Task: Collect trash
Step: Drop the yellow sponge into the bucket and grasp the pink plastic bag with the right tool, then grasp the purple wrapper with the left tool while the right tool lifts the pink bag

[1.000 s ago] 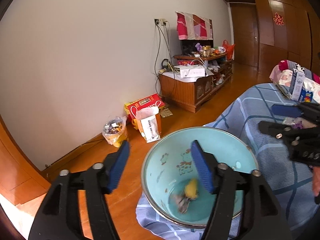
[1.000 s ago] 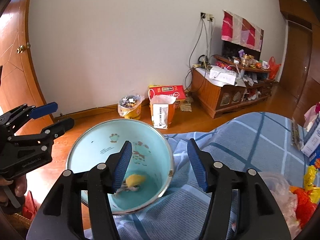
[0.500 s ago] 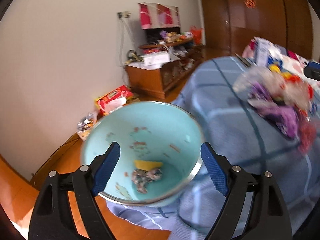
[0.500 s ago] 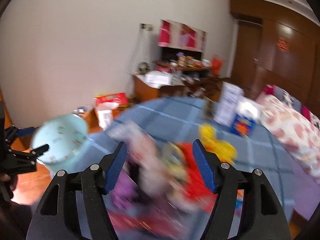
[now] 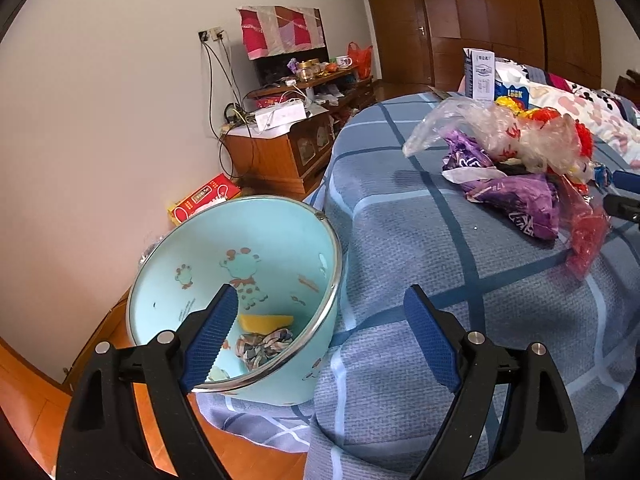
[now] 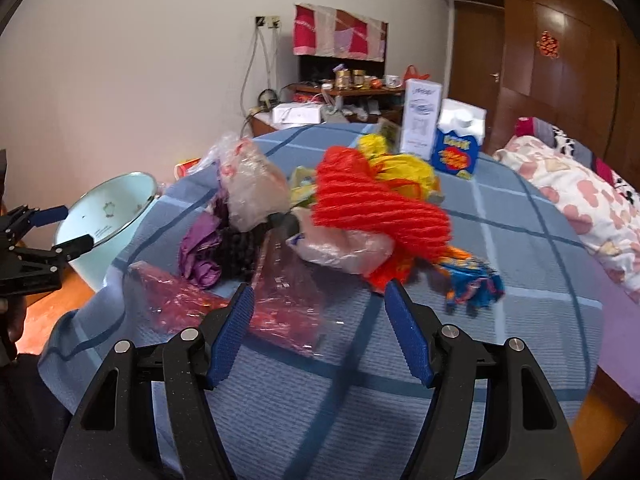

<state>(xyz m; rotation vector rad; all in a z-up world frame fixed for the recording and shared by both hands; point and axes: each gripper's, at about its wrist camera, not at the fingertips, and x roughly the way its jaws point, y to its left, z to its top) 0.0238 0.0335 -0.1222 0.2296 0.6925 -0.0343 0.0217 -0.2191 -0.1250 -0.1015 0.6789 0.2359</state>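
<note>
A light blue bucket [image 5: 256, 248] with a metal rim stands at the left edge of the blue checked table [image 5: 460, 288]; it holds a yellow scrap [image 5: 266, 322] and a crumpled wrapper [image 5: 262, 346]. A trash pile lies on the table: purple wrapper [image 5: 516, 196], clear plastic bag [image 5: 492, 128], red mesh [image 6: 372, 204], red cellophane [image 6: 280, 304], yellow bag [image 6: 404, 168]. My left gripper [image 5: 320, 336] is open and empty, between bucket and table. My right gripper [image 6: 320, 328] is open and empty, just before the red cellophane. The bucket also shows in the right wrist view [image 6: 108, 208].
Two cartons [image 6: 440, 136] stand at the table's far side. A wooden TV cabinet [image 5: 288, 148] stands along the wall, with a red box [image 5: 204, 198] on the floor. A bed with patterned bedding [image 6: 576, 196] is at the right.
Both grippers have swung right from over the bucket toward the table. The right gripper now faces the trash pile. The left gripper has pulled back, bucket now at its left.
</note>
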